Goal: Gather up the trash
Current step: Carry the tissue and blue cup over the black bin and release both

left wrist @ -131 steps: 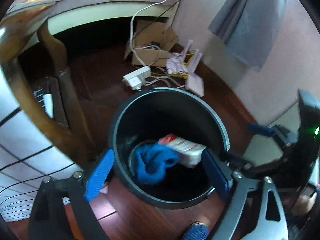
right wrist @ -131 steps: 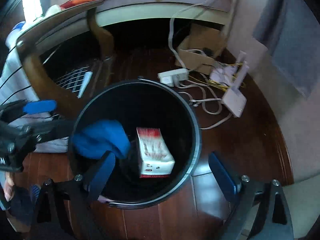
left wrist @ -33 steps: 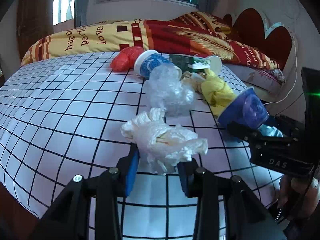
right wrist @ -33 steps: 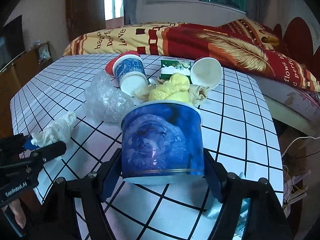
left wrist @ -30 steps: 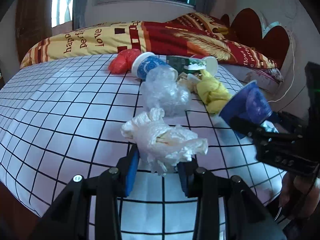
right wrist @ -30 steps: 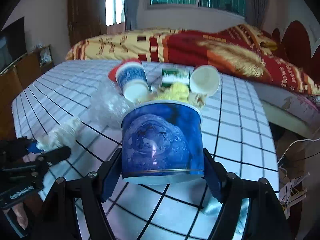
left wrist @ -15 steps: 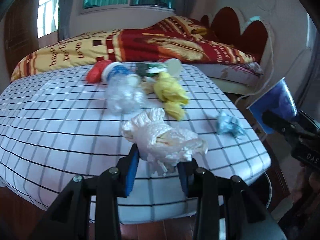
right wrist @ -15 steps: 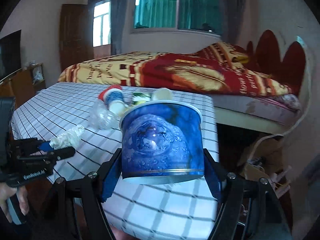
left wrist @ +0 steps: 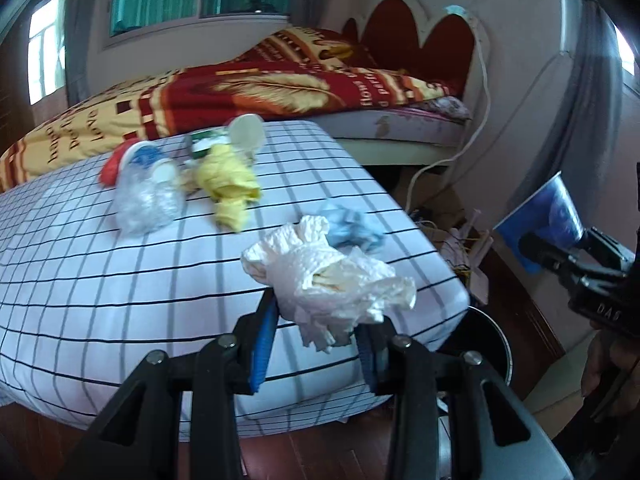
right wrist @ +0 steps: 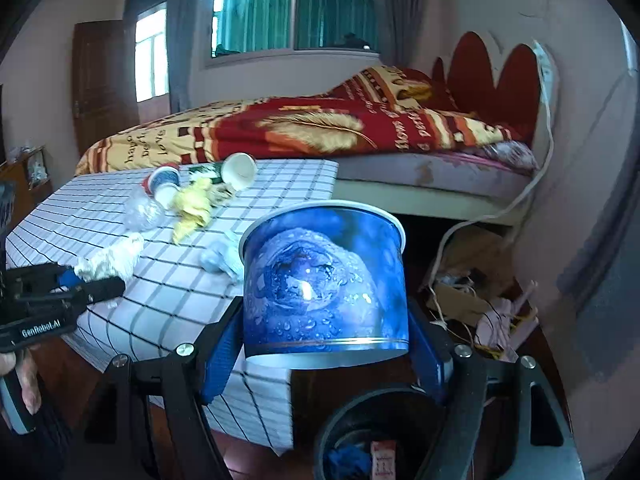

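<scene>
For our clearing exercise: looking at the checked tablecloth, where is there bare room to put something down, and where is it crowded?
The checked tablecloth is bare across its near and left stretch, from the clear plastic wad to the front edge. The far right corner beyond the white paper cup also looks free. It is crowded mid-table around the yellow rag, and the blue crumpled wad occupies the right edge.

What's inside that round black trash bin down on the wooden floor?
In the right wrist view, the black trash bin holds a crumpled blue cloth and a red-and-white carton. The blue printed paper cup and the gripper frame cover the rest of the inside.
</scene>
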Available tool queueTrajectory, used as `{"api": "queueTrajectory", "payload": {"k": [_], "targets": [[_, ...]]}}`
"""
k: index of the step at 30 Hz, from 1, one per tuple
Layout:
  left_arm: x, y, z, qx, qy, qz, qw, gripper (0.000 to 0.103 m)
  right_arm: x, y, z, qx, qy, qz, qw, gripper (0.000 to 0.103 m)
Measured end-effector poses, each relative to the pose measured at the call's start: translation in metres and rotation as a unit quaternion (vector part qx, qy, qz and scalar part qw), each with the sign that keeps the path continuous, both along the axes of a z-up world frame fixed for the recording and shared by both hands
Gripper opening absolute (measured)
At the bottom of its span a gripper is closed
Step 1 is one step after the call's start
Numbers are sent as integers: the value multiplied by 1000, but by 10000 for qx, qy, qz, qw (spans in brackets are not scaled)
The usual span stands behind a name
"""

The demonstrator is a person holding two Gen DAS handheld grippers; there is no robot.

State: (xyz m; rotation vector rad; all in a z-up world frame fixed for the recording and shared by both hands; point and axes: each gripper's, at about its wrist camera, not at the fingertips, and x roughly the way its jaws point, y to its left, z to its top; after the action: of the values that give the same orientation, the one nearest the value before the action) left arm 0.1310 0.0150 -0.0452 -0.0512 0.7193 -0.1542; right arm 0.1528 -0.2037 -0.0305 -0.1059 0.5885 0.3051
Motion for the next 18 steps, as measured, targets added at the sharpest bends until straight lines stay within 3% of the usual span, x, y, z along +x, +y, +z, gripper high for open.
{"api": "queueTrajectory", "payload": {"k": [18], "targets": [[-3,-94,-5,73,83,-933,9956,38,-34,-86,-22,-21,214,-561,9982,77]]}}
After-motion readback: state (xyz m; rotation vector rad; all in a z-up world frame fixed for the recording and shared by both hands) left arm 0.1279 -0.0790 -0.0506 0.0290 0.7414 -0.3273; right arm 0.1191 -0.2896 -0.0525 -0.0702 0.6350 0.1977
